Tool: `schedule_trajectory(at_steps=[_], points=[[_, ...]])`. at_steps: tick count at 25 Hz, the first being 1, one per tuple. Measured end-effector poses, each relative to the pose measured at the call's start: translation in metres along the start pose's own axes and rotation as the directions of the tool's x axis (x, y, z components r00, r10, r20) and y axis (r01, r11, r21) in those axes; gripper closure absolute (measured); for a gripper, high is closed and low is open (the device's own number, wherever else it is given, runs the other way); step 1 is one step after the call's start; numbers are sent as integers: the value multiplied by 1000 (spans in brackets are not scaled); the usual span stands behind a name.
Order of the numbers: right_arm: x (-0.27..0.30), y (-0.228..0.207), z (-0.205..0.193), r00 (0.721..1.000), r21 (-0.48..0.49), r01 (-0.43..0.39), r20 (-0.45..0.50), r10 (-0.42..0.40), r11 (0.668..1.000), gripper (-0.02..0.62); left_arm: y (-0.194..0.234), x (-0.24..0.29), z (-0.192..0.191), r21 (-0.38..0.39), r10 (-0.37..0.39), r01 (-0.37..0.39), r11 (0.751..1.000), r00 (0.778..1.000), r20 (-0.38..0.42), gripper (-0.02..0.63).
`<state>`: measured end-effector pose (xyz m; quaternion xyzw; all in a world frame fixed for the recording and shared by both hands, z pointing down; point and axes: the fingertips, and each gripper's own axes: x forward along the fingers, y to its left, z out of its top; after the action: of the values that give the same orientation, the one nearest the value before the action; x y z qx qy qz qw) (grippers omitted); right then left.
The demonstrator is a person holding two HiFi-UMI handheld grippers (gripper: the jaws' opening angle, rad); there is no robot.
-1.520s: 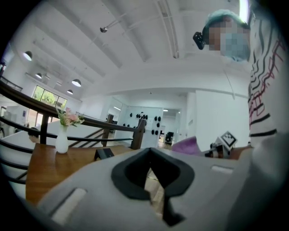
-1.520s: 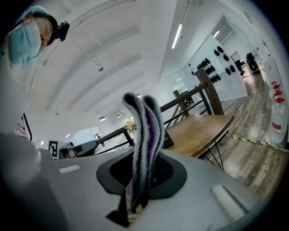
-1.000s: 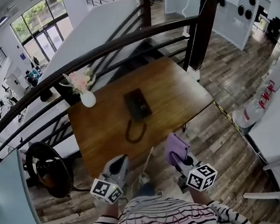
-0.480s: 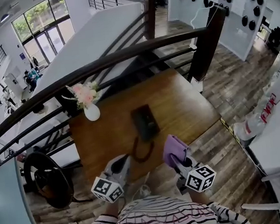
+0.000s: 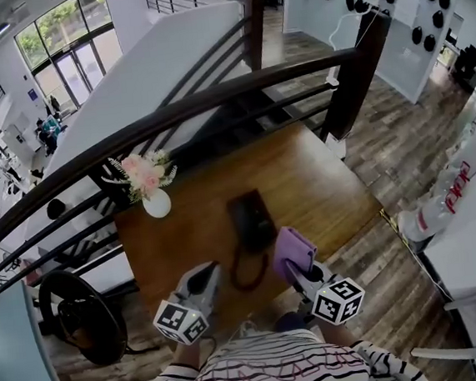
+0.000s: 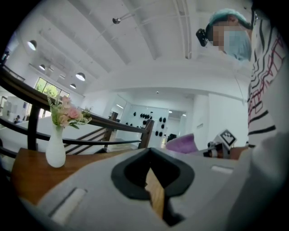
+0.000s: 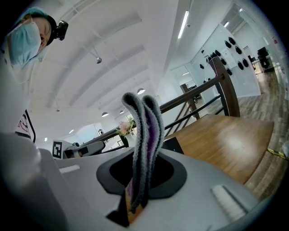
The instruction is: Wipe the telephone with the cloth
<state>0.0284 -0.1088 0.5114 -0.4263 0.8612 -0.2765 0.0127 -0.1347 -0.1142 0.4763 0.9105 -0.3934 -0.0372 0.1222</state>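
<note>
Wooden tabletop [image 5: 329, 177] beside a dark stair railing [image 5: 171, 108]
Black telephone [image 5: 251, 219] lies flat; right gripper [image 5: 296, 270] jaws pinch the purple cloth [image 5: 295, 247], left gripper [image 5: 206, 276] jaws closed, empty

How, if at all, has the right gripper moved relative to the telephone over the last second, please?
Yes: the right gripper, shut on the cloth, has come forward toward the telephone, now reaching the table edge.
</note>
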Motion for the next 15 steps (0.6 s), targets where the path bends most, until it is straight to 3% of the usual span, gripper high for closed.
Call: schedule_trajectory(at_steps=[6, 15], points=[[24, -34, 18, 998, -1, -37, -46, 37, 999, 543, 16, 33, -1, -8, 51, -51, 999, 999, -8, 603], [82, -73, 60, 969, -60, -206, -151, 195, 977, 543, 34, 77, 16, -9, 211, -211, 978, 976, 61, 603]])
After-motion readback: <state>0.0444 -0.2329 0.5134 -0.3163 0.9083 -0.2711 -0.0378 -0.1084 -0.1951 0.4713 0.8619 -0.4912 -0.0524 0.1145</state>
